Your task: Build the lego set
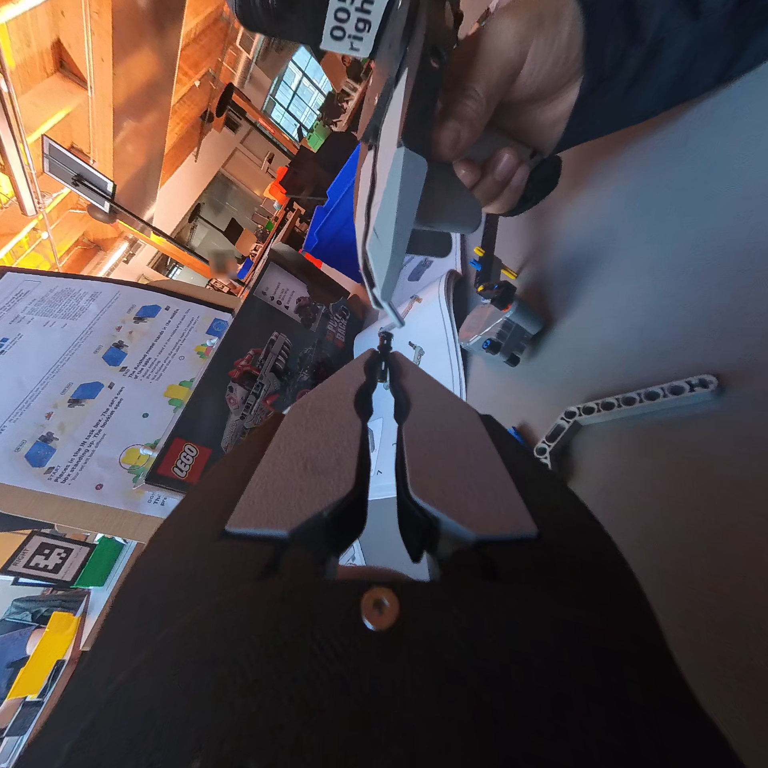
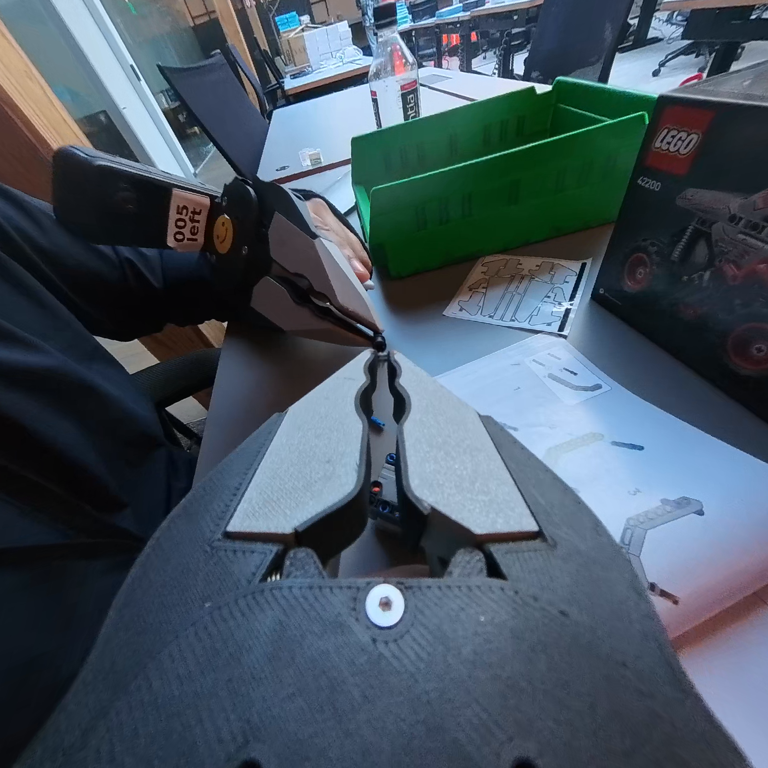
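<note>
My left gripper [image 1: 382,360] is shut on a small black pin [image 1: 383,347] that sticks out past its tips. My right gripper [image 2: 380,357] is shut on a tiny grey piece [image 2: 382,354] at its tips. The two grippers meet tip to tip above the table, so the pin [image 2: 379,341] and the grey piece almost touch. The right gripper [image 1: 392,318] comes down from the top of the left wrist view. The left gripper [image 2: 372,331] comes in from the left in the right wrist view. A grey motor block with pins [image 1: 503,328] and a bent grey beam [image 1: 623,407] lie on the table.
The open instruction booklet [image 2: 582,436] lies under the grippers. The set's box [image 2: 698,232] stands at the right, beside a sticker sheet [image 2: 519,299] and a green bin [image 2: 490,199]. A blue bin [image 1: 336,224], a black beam with pins [image 1: 490,257] and a loose blue pin [image 2: 377,422] are nearby.
</note>
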`<action>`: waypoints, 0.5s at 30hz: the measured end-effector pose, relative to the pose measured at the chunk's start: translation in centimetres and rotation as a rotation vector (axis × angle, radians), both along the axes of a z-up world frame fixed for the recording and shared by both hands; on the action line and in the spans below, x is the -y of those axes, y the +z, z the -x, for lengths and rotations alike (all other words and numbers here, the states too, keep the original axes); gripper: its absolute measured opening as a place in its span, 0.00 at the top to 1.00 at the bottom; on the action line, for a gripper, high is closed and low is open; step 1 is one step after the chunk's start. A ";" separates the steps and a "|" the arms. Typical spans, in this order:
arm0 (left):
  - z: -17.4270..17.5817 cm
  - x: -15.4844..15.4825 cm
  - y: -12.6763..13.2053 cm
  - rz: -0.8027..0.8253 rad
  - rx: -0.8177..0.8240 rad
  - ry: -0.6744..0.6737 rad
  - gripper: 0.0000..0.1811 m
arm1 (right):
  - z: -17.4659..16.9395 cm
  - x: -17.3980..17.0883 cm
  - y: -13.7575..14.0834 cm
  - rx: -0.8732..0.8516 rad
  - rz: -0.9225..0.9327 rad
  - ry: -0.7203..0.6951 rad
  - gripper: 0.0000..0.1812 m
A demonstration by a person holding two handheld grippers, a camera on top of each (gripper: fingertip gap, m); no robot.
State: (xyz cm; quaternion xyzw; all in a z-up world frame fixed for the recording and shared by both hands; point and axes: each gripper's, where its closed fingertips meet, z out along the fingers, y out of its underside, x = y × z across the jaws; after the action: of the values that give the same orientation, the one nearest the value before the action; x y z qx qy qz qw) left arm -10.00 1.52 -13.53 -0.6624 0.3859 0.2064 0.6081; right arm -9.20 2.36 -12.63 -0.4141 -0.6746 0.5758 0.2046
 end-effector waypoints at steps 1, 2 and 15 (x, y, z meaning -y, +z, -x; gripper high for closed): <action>0.0 0.0 0.0 0.000 0.003 -0.001 0.99 | -0.1 -0.1 0.1 0.000 0.002 -0.001 0.99; 0.0 0.0 0.0 0.000 0.003 -0.001 0.99 | -0.1 -0.2 0.0 0.003 0.003 -0.003 0.99; -0.3 -0.1 1.1 0.028 0.274 -0.030 0.99 | 0.2 -0.5 2.3 -0.107 0.107 -0.040 0.99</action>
State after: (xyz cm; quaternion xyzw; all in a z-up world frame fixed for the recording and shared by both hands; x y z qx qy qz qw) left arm -9.66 1.60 -12.42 -0.6869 0.3119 0.0997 0.6488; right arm -9.41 2.90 -10.31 -0.4066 -0.6226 0.6280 0.2295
